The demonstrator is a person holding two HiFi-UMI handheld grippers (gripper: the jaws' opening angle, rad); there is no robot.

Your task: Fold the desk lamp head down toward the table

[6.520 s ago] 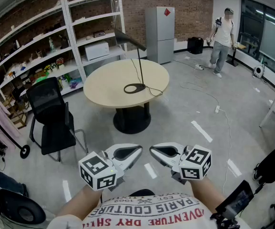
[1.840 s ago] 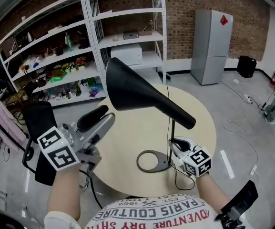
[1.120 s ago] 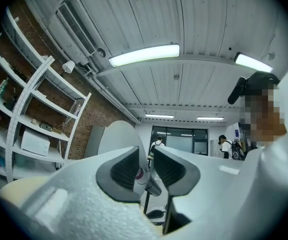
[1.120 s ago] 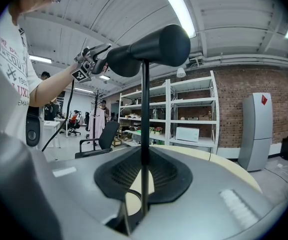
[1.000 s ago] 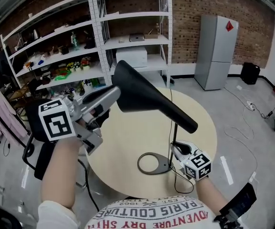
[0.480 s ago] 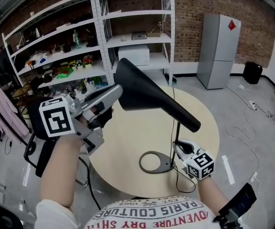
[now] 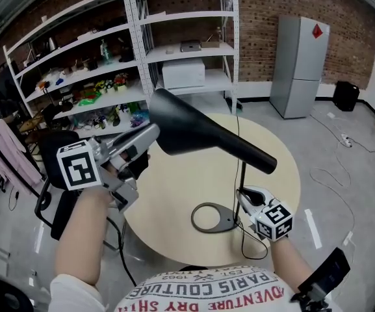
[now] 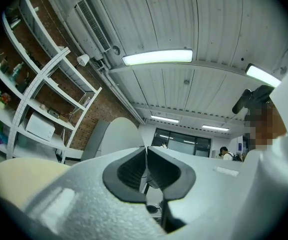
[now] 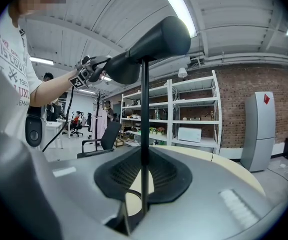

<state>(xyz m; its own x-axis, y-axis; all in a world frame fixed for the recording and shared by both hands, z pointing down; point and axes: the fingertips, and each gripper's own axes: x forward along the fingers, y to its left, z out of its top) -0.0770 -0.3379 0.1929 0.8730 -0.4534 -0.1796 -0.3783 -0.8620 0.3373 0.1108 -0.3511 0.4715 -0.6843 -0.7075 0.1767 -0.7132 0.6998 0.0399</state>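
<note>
Head view: the left gripper [image 7: 152,133] has just pinched the wide rim of the lamp head [image 7: 200,132] between its jaws, and the head has dipped lower. Left gripper view: the jaws are almost together. Right gripper view: the right gripper [image 9: 143,166] holds the pole [image 9: 144,109] in narrow jaws. The folding has begun.
</note>
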